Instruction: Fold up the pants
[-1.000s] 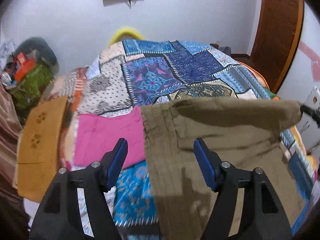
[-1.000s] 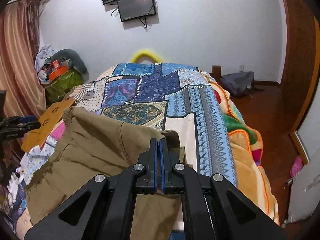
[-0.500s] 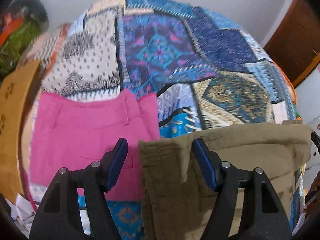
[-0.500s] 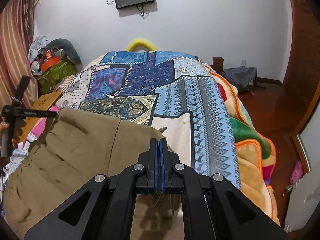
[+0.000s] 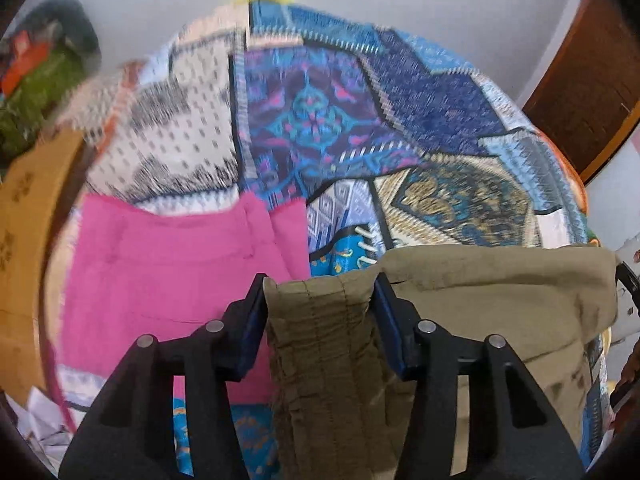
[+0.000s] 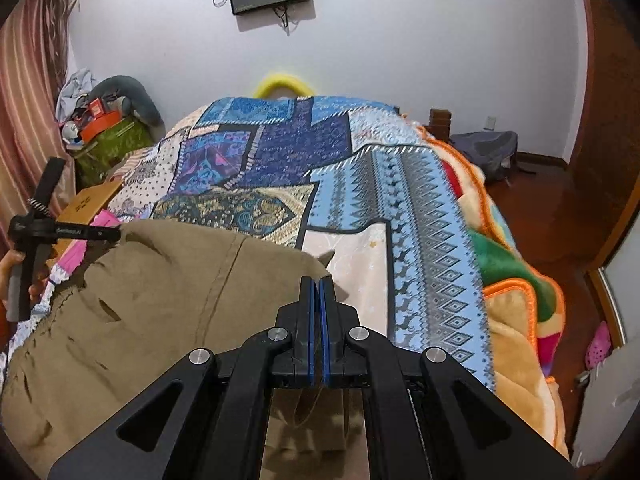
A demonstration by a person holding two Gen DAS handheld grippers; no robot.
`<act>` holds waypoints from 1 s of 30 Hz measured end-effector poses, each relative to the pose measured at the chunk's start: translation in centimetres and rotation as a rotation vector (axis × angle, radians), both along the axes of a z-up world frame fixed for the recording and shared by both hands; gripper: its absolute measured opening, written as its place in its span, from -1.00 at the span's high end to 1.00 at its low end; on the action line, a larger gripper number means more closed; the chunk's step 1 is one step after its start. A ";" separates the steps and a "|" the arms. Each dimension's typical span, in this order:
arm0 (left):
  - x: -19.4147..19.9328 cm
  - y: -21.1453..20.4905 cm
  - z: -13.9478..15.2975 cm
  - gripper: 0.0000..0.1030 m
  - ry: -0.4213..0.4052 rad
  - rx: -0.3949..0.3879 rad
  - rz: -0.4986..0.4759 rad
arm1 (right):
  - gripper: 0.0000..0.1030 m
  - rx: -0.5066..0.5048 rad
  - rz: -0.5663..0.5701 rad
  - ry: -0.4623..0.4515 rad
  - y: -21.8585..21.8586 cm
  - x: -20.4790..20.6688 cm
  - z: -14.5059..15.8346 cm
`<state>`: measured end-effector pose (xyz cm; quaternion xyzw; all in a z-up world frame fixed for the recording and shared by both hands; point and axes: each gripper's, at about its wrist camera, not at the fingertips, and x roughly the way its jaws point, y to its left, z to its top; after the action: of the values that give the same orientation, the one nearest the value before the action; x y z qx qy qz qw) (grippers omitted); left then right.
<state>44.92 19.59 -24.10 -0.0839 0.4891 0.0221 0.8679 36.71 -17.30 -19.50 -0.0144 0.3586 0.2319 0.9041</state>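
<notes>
Olive-brown pants (image 5: 460,320) lie spread over the near end of the bed; they also show in the right wrist view (image 6: 160,312). My left gripper (image 5: 320,294) stands open around the gathered left corner of the pants' top edge, jaws on either side of the cloth with gaps. My right gripper (image 6: 319,284) is shut on the right corner of the same edge. The left gripper shows from outside in the right wrist view (image 6: 60,232), at the pants' far left corner.
A folded pink garment (image 5: 172,272) lies left of the pants on the patchwork bedspread (image 5: 340,120). A cardboard box (image 5: 28,240) stands at the bed's left side. Clutter (image 6: 104,128) is piled by the wall, and an orange blanket (image 6: 520,292) hangs over the right edge.
My left gripper has moved onto the pants' left corner and its jaws have narrowed around the cloth. My right gripper stays shut on the right corner, and the edge has shifted slightly up the bed.
</notes>
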 end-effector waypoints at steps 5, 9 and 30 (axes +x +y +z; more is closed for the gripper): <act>-4.8 -0.3 6.3 0.03 -0.129 0.036 -0.031 | 0.97 0.023 -0.003 -0.031 -0.5 -1.3 2.5; -9.3 -1.2 10.6 0.03 -0.208 0.064 -0.065 | 0.97 0.045 -0.004 -0.073 -1.2 -3.6 5.3; -28.9 -7.5 6.4 0.01 -0.143 0.169 -0.203 | 0.96 0.021 0.010 0.022 -5.2 -18.8 3.7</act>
<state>16.00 12.06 -17.65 0.0379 0.4285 -0.0310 0.9022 17.92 -22.55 -15.83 -0.0041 0.3658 0.2405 0.8991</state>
